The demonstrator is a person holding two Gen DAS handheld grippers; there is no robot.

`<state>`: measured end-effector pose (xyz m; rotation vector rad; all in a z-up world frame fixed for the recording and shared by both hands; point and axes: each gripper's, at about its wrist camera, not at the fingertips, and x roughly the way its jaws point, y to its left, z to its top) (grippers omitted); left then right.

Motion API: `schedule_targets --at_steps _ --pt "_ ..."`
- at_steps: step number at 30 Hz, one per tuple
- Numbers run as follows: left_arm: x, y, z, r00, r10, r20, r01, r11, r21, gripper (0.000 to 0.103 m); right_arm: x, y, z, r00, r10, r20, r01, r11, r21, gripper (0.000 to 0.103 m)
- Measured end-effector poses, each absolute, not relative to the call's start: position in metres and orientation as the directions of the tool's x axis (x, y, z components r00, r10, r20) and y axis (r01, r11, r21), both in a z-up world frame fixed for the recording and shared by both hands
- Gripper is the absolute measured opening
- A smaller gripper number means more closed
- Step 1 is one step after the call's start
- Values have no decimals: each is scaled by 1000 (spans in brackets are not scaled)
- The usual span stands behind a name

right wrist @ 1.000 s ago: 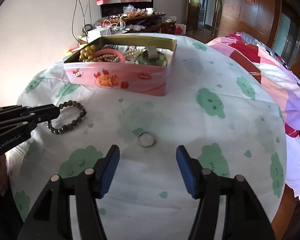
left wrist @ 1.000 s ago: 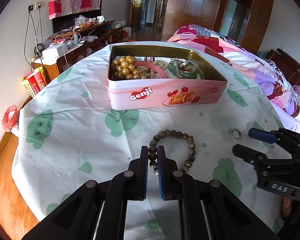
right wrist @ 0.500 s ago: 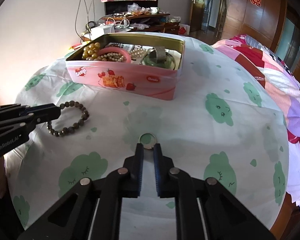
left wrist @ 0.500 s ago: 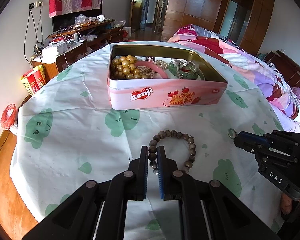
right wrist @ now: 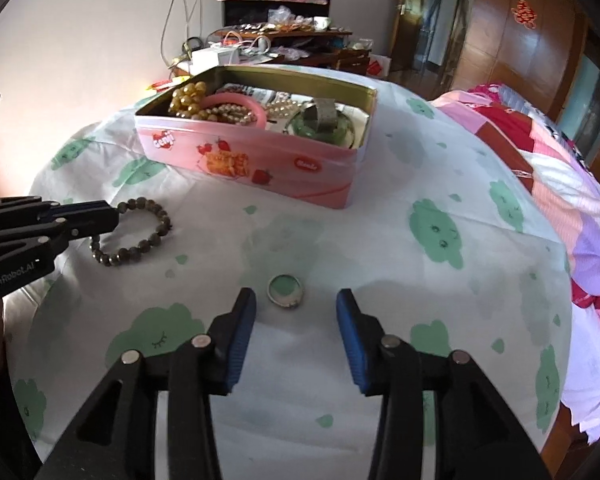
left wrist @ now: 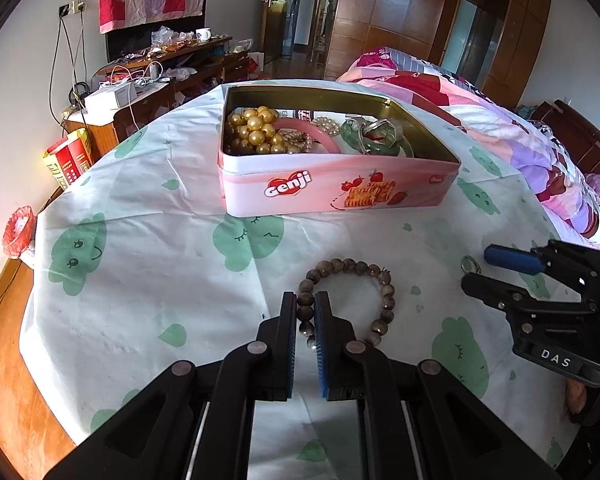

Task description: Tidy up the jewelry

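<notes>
A dark bead bracelet (left wrist: 364, 276) lies on the white tablecloth; my left gripper (left wrist: 305, 300) is shut on its near-left beads. It also shows in the right wrist view (right wrist: 148, 232), with the left gripper (right wrist: 112, 216) on it. A small silver ring (right wrist: 285, 290) lies on the cloth just ahead of my right gripper (right wrist: 296, 300), which is open with a finger on either side of it. The ring (left wrist: 470, 264) and the open right gripper (left wrist: 476, 270) show at the right of the left wrist view. A pink Genji tin (left wrist: 340, 192) holds several pieces of jewelry.
The round table's cloth (left wrist: 148, 248) has green cloud prints and ends near a wooden edge at the left. A bed with a pink quilt (right wrist: 560, 168) lies to the right. A cluttered wooden cabinet (left wrist: 152, 84) stands behind the table.
My right gripper, shut at the ring half a second ago, has opened again; the ring lies on the cloth. My left gripper stays shut on the bracelet.
</notes>
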<state>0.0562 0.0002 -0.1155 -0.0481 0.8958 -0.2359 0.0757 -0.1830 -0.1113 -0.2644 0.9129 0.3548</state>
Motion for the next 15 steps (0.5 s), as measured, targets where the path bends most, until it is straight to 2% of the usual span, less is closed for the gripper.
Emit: schedule_targets --at_steps 2,3,5,15 --pt "56 -1 -116 600 -223 -768 185 973 -138 8 78 -181 -111 561 196 -804 -423 903 -75 43" --pt "56 -1 -115 601 -223 -768 186 973 -137 8 79 -182 -111 548 220 -807 -438 898 -52 32" --pt "56 -1 -115 605 -224 -764 187 973 -137 8 78 -179 -111 539 239 -808 -462 886 -46 22" --pt "50 1 -86 656 -228 -720 194 972 -131 8 66 -185 -95 582 251 -774 -446 894 -46 21"
